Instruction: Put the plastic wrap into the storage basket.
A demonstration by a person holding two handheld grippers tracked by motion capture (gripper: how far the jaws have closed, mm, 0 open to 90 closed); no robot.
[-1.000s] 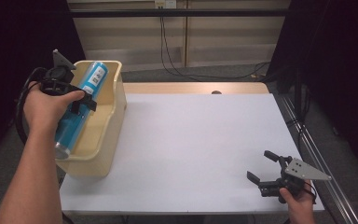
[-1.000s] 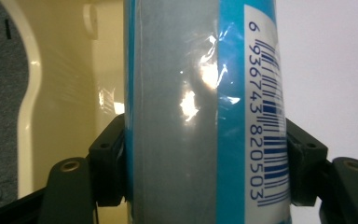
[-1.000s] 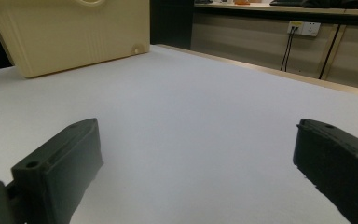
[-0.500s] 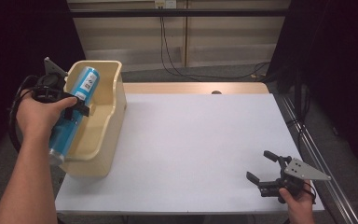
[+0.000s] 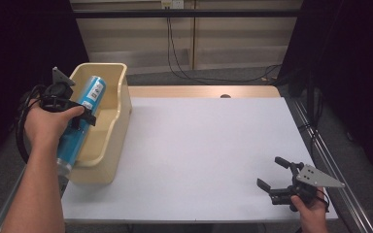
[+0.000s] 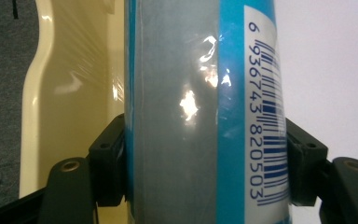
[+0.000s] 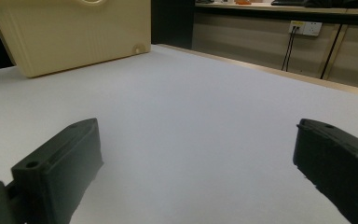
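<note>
The left hand-held gripper is clamped across the middle of a tall blue and grey cylindrical can with a barcode label, its pads pressing both sides. The can tilts over the cream plastic bin at the white desk's left edge. The right hand-held gripper rests near the desk's front right corner, jaws apart.
</note>
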